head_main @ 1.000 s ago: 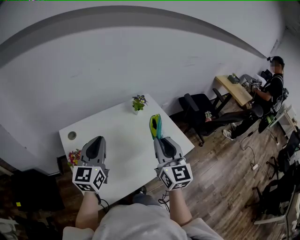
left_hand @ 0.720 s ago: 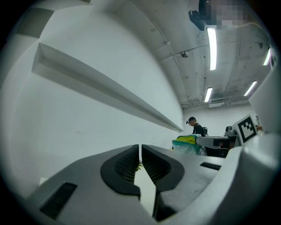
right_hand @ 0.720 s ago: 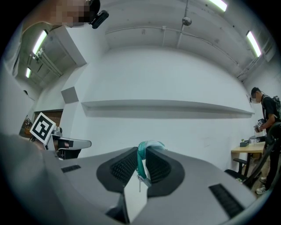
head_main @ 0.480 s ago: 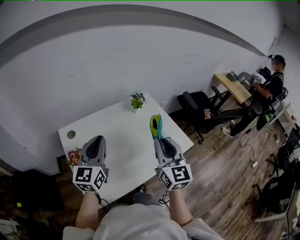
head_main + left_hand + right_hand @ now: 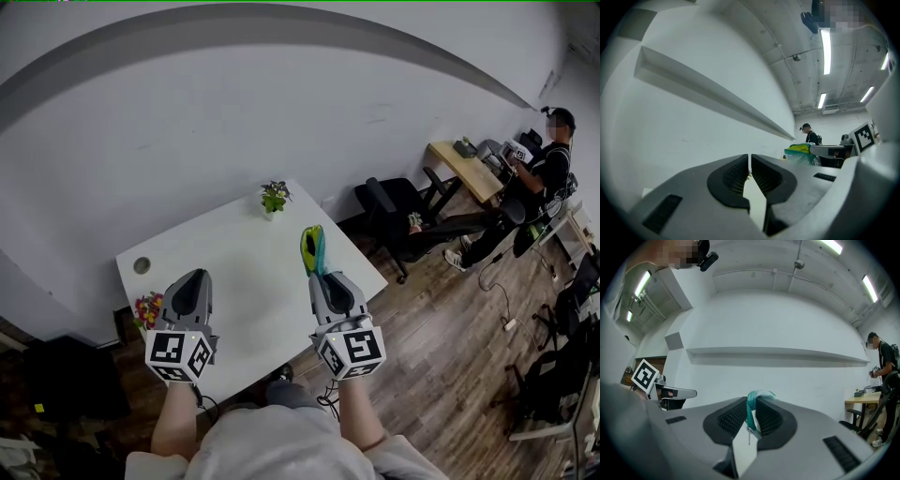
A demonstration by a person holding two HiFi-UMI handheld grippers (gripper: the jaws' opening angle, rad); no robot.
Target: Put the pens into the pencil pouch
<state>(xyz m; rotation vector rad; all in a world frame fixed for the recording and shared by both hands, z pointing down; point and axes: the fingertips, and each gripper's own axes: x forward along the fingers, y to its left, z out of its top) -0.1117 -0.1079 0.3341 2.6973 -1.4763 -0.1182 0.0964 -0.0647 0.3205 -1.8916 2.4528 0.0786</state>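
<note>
Filling most of the head view is a white wall [image 5: 234, 122], with wood floor [image 5: 450, 337] across the lower right of the frame. White desk [image 5: 234, 253] sits centre frame, corner pointing toward the right. Wooden desk [image 5: 469, 173] at upper right has a seated person [image 5: 544, 178] at it, and a black office chair [image 5: 398, 211] stands between it and the white one. Left gripper [image 5: 194, 274] is at lower left of centre, held level over the near left part of the white desk; in the left gripper view its jaws are nearly together with only a thin slit between the ribbed pads and nothing in it. Right gripper [image 5: 323, 278] is at lower right of centre, level, over the near right edge of the desk, its jaws clamped on the pencil pouch [image 5: 311, 248]. The pouch is green, yellow and teal, sticks out past the jaw tips toward the top of the frame and is up off the desk; in the right gripper view a teal fabric fold and a small metal zip pull sit pinched between the pads. Small potted plant [image 5: 274, 197] stands at the far edge of the white desk, near the wall. Bunch of flowers [image 5: 148, 307] shows at the desk's left edge, just beside the left gripper. Round cable hole [image 5: 142, 265] is in the desk's far left corner.
</note>
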